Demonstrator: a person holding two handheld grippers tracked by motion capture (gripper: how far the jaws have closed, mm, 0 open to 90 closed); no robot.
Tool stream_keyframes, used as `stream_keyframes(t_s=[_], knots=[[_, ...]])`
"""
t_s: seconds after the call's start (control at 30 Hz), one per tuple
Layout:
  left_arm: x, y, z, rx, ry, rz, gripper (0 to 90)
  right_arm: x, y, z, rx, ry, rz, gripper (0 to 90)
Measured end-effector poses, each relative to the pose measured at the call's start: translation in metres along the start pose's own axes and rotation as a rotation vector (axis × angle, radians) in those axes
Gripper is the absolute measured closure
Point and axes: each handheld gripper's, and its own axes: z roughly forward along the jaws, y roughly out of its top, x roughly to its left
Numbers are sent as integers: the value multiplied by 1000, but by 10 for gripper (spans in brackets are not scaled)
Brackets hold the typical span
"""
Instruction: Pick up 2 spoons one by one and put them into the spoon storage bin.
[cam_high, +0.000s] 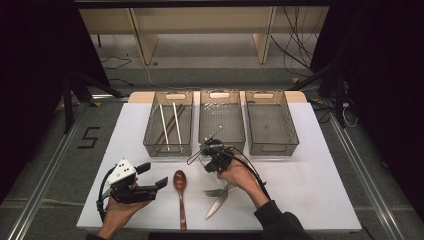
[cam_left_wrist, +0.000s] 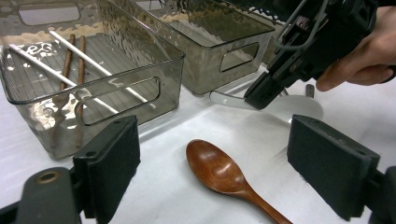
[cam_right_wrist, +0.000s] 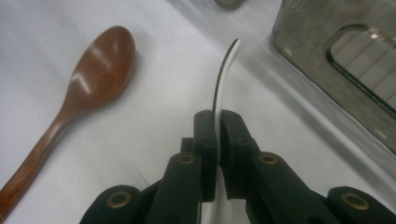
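Observation:
A brown wooden spoon lies on the white table between my hands, bowl toward the bins; the right gripper view has it at left. My left gripper hovers to the left of the spoon, jaws wide open with nothing between them, and the spoon bowl lies ahead of its pads. My right gripper is shut on a thin silver metal utensil, seen edge-on. The left gripper view has that gripper pinching the utensil low over the table.
Three clear bins stand in a row at the back: the left bin holds white and brown chopsticks, beside it the middle bin and the right bin. Silver cutlery lies under the right hand.

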Motion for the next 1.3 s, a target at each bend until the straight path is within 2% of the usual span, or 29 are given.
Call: stream_keyframes(t_s=[0.4, 0.73, 1.3], knots=[[0, 0, 0, -4, 3, -2, 166, -5, 10, -36, -109, 2, 0, 864], [0, 0, 0, -3, 3, -1, 166, -25, 23, -63, -186, -25, 31, 864], [1, 0, 0, -4, 2, -3, 166, -58, 44, -84, -246, -87, 97, 864]])
